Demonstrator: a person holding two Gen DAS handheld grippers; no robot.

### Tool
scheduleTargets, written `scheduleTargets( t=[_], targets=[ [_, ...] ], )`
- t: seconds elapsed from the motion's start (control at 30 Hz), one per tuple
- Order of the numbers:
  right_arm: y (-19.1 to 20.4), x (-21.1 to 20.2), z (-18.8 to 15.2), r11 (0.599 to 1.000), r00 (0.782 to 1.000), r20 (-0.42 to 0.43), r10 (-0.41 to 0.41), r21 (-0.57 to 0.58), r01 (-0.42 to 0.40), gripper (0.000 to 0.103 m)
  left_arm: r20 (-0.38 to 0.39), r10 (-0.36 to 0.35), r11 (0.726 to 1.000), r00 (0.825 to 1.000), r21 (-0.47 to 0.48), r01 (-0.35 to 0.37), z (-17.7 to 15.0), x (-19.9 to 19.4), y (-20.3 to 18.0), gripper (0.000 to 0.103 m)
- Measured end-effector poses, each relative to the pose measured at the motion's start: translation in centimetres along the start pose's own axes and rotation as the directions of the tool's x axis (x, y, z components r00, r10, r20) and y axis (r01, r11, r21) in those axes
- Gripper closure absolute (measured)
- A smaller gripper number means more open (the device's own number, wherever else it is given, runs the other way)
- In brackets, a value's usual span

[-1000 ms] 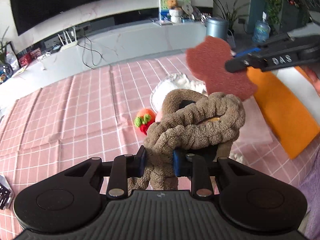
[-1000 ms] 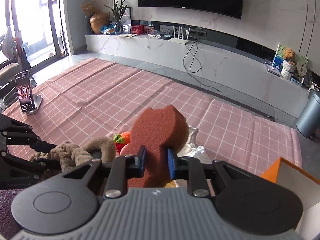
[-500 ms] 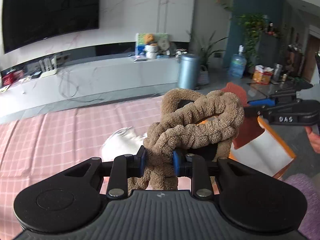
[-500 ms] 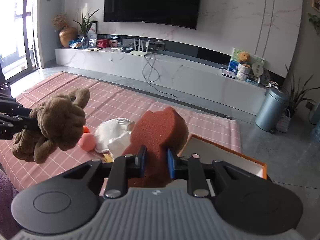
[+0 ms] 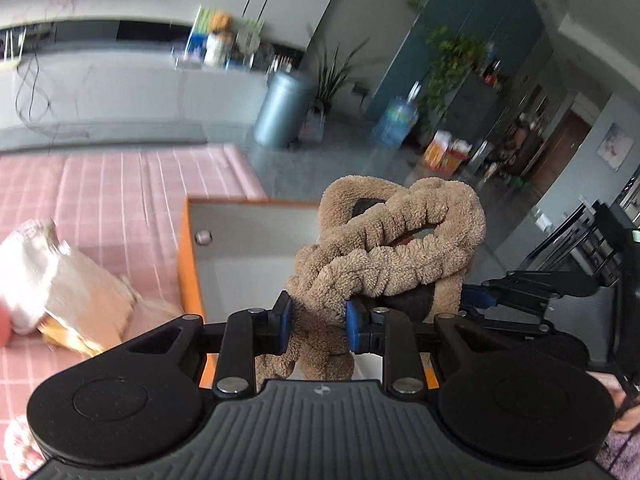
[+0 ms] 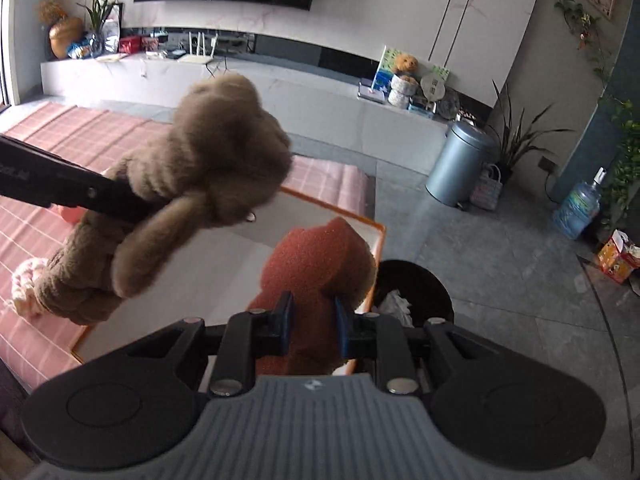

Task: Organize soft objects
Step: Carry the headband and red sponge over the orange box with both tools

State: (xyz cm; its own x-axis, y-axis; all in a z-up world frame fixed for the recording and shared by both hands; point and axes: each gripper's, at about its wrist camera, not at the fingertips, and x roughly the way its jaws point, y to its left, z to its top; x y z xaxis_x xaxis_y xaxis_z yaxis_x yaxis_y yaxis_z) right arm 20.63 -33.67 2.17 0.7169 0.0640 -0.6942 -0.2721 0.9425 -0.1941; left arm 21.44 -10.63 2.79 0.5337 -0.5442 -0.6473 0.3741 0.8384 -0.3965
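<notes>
Two claws each hold one soft thing up over the same box. The left gripper (image 5: 319, 322) is squeezed tight on a fuzzy brown braided toy (image 5: 394, 252), pinching a low loop of it between its blue pads. From the right wrist view, that same brown braided toy (image 6: 188, 184) hangs in the air, above the left side of the box. The right gripper (image 6: 313, 326) is closed on a red-brown sponge (image 6: 320, 256), gripping its lower part, and the sponge sticks up in front of the claw, over the right end of the box.

The box is an orange tray (image 5: 185, 256) with a pale grey inside and orange walls. In the left wrist view I can see a small round silver button on its inner wall. The part of the tray floor (image 6: 224, 272) that shows has nothing lying on it; the rest is hidden behind the toy, the sponge and the claws.

The tray sits on a pink checked cloth (image 5: 100, 196). A crumpled white bag (image 5: 52, 276) lies on the cloth just left of the tray. A pink braided rope piece (image 6: 26, 286) lies on the cloth too, below the brown toy. A black bin (image 6: 420, 288) stands on the floor just past the tray's right end, with white paper in it.
</notes>
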Motion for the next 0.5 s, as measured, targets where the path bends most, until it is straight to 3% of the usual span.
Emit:
scheduleTargets(
  t=[0.27, 0.5],
  targets=[
    [0.8, 4.4, -1.9, 0.996, 0.995, -0.099, -0.001, -0.088, -0.008, 0.084, -0.165, 0.078, 0.997, 0.983, -0.013, -0.082, -1.9, 5.9, 0.1, 0.071],
    [2.2, 7.2, -3.2, 0.986, 0.985, -0.173, 0.014, -0.161, -0.042, 0.091, -0.247, 0.178, 0.983, 0.953, 0.089, -0.160, -2.8, 8.6, -0.3, 0.070]
  ],
)
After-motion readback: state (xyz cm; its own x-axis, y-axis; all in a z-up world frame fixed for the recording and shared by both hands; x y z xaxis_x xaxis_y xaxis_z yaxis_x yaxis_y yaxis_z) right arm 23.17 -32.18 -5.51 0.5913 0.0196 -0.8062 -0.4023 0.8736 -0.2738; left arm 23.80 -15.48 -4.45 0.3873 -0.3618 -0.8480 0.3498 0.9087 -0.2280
